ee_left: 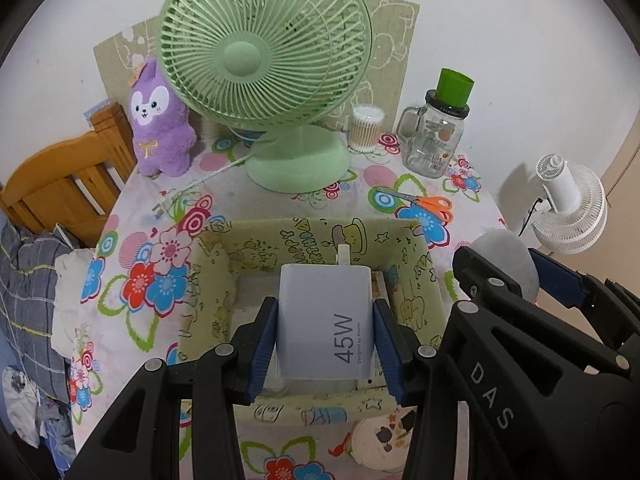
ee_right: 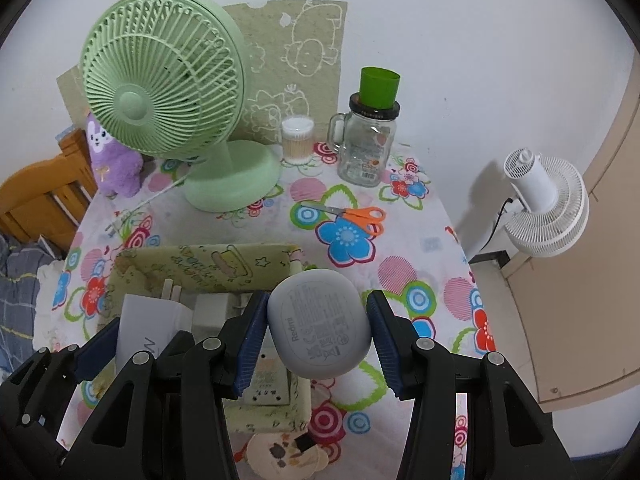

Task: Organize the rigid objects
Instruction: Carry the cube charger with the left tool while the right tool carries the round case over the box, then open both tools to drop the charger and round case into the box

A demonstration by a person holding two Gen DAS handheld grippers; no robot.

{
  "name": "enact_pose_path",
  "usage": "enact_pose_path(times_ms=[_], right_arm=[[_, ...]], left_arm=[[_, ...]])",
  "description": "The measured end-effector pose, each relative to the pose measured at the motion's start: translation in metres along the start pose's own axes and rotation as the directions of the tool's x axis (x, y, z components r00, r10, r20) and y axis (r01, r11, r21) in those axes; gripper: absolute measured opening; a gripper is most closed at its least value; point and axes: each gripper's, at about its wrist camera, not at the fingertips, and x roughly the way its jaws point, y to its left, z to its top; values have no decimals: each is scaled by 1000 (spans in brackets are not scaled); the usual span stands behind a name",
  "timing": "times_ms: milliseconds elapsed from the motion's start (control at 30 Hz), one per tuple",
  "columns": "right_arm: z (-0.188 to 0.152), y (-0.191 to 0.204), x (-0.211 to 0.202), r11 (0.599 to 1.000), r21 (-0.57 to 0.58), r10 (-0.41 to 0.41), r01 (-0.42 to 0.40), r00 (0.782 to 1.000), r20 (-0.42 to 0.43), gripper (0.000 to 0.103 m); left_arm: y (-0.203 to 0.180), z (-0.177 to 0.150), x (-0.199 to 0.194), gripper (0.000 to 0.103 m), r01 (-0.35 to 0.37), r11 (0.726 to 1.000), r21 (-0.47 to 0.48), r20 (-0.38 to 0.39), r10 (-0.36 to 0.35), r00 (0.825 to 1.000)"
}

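- Gripping a white 45W charger [ee_left: 326,320] by its two flat sides, the left tool [ee_left: 326,338] holds it over the open fabric box [ee_left: 424,280]; its prongs point away from the camera.
- Clamped in the right tool [ee_right: 318,334] is a grey rounded earbud case [ee_right: 318,330], held at its edges, just right of the box's near corner above the flowered tabletop [ee_right: 420,240].
- Judged by look, the charger is a stiff, smooth plastic block, fairly dense; the flat faces suit the pads and it should not deform.
- The case looks light, hard and matte, but its curved sides give less contact, so it could slip or twist.
- Neither seems fragile enough to mind a short drop into the soft-walled box.
- Counted: one charger held, one earbud case, one box with at least one more white item [ee_right: 214,312] lying in it.
- Elsewhere: one green fan [ee_left: 264,60], one white fan [ee_right: 548,208], one pair of orange scissors [ee_right: 352,216], one glass jar [ee_right: 368,152], one plush toy [ee_left: 160,120].
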Motion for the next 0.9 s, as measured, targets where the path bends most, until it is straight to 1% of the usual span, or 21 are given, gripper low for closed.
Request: enact_pose_path(times_ms=[333,533,633,767,900], right_arm=[[-4,-3,30,1000,15,-8,9,999,-49,54],[-10,-2,39,1000,11,-10,11,998,-67,54],[-12,-1,42,1000,10,-9,9,997,-70,54],[-13,-1,43,1000,6,-13,14,997,-70,54],[-13,1,41,1000,5,-10,10,998,-65,54]], left_arm=[[-1,-2,31,48,-10,1000,0,-53,10,999],[2,-8,46,49,-5,1000,-24,-83,3,997],[2,-9,46,49,-14,1000,-9,-61,14,998],[3,-10,49,49,-5,1000,-16,-71,4,997],[4,-10,45,62,-11,1000,-14,-63,10,998]])
